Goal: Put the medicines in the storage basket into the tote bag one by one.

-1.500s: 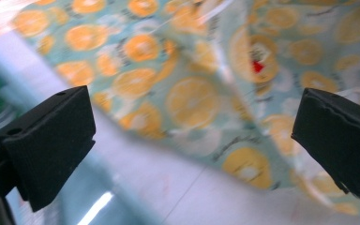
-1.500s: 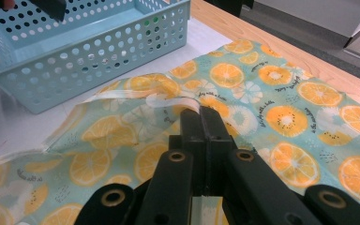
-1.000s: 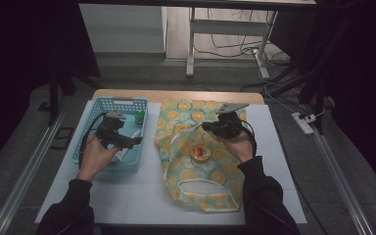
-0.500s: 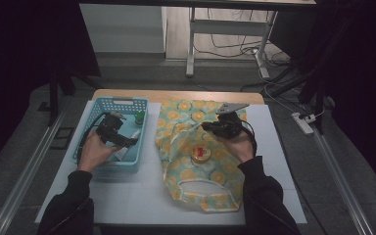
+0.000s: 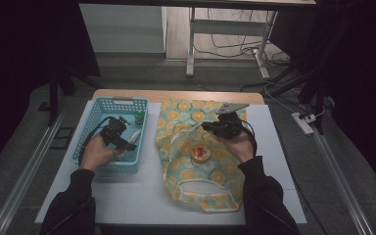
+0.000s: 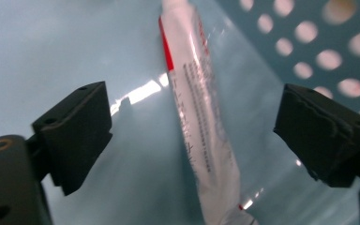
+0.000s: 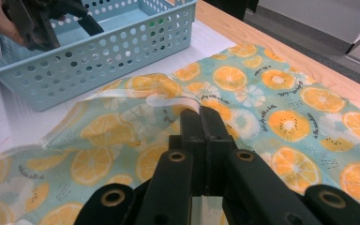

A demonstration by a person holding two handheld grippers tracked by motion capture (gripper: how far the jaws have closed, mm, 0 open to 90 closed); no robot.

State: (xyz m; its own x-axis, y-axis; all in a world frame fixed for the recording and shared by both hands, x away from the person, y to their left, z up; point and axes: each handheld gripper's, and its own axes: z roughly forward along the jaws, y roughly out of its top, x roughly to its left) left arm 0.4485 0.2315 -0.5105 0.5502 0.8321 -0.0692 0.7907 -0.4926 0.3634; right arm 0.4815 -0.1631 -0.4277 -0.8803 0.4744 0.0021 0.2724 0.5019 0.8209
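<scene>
Lower now than a second ago, the left claw has sunk into the blue basket and sits nearer its floor, while the right claw has not budged from its place over the fabric bag. The left jaws have just been closing a little, with a white tube between them; they stand apart on either side of it and neither pad touches it.

That tube lies flat on the basket floor, close to the perforated wall. It is long and slim, white, with a red stripe along one edge and fine grey print down its body (too blurred to read). In the high view it shows as a pale sliver just beside the left claw, with a small green-topped bottle farther back in the same basket.

The right claw is pressed together on the rim of the bag's opening, a fold of the cloth pinched between its jaws and lifted slightly off the bench. The bag is pale teal with orange slices printed all over it, spread out beside the basket. A round tin with a red mark on its lid sits at the bag's mouth.
</scene>
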